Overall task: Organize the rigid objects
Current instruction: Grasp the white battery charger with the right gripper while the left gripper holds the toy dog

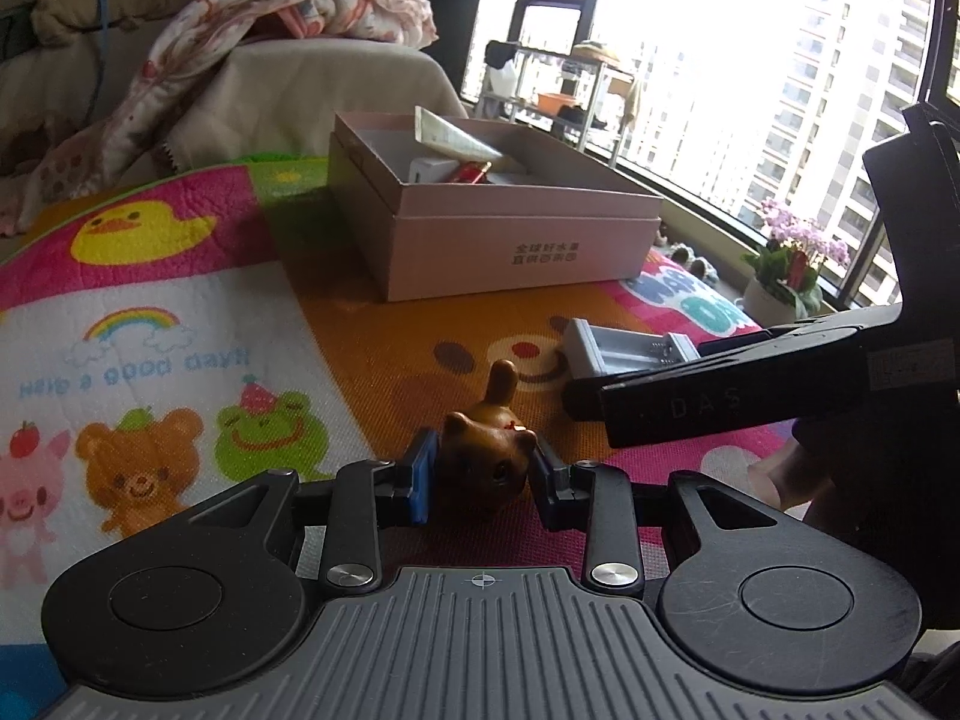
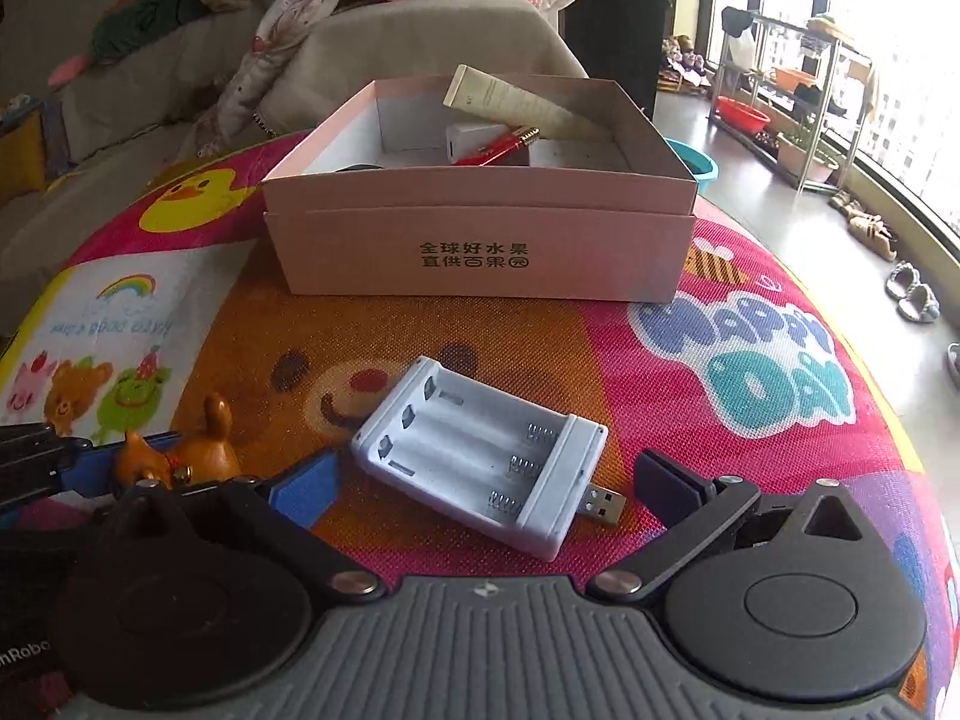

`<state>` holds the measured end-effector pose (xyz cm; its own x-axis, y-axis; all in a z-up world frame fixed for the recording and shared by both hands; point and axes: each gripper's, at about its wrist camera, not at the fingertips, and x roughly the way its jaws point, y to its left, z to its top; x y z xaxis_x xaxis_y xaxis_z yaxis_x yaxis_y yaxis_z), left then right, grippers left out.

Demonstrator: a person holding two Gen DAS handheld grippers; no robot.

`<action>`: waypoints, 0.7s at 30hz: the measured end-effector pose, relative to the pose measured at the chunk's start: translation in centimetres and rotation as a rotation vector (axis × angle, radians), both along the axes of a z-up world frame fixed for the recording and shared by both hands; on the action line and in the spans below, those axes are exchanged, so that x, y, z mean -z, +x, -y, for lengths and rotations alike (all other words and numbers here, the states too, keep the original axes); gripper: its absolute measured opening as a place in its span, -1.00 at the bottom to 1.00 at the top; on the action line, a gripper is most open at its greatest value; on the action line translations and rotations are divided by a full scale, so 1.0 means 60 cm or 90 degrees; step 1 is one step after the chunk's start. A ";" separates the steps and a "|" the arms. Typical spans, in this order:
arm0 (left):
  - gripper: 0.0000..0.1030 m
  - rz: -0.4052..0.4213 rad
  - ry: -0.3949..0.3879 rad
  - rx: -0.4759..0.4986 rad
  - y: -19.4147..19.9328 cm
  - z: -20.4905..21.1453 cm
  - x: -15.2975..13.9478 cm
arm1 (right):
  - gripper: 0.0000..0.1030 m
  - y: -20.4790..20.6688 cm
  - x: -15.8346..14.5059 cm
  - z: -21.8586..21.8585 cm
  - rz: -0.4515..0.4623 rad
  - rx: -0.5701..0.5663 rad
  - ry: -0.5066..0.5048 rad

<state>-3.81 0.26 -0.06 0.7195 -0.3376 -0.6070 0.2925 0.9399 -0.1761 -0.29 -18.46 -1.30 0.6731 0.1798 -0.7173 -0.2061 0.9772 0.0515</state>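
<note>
My left gripper [image 1: 480, 474] is shut on a small brown animal figurine [image 1: 489, 450] that lies on the colourful play mat [image 1: 180, 312]. The figurine also shows at the left in the right wrist view [image 2: 174, 453]. My right gripper [image 2: 480, 489] is open, its fingers on either side of a white USB battery charger [image 2: 480, 456] lying on the mat; the charger also shows in the left wrist view [image 1: 624, 351]. An open pink cardboard box [image 2: 480, 240] stands beyond, holding a cream tube [image 2: 522, 102], a red pen [image 2: 498, 147] and a white block.
A sofa with a crumpled floral blanket [image 1: 288, 18] stands behind the mat. A metal rack [image 2: 792, 90], a teal basin [image 2: 696, 162], slippers and a potted flower [image 1: 792, 264] stand by the window on the right.
</note>
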 end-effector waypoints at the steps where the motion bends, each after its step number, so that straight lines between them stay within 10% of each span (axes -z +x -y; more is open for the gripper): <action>1: -0.32 0.001 0.001 0.000 -0.001 0.000 0.000 | 1.00 0.002 -0.001 -0.002 -0.001 0.009 0.004; 21: -0.32 0.001 -0.014 -0.002 0.001 -0.005 0.002 | 1.00 -0.036 -0.004 0.122 0.037 -0.035 -0.038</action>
<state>-3.78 0.58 -0.17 0.7216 -0.3481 -0.5984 0.2895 0.9369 -0.1959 -2.44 -25.80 -1.06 0.7044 0.1757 -0.6877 -0.2604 0.9653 -0.0201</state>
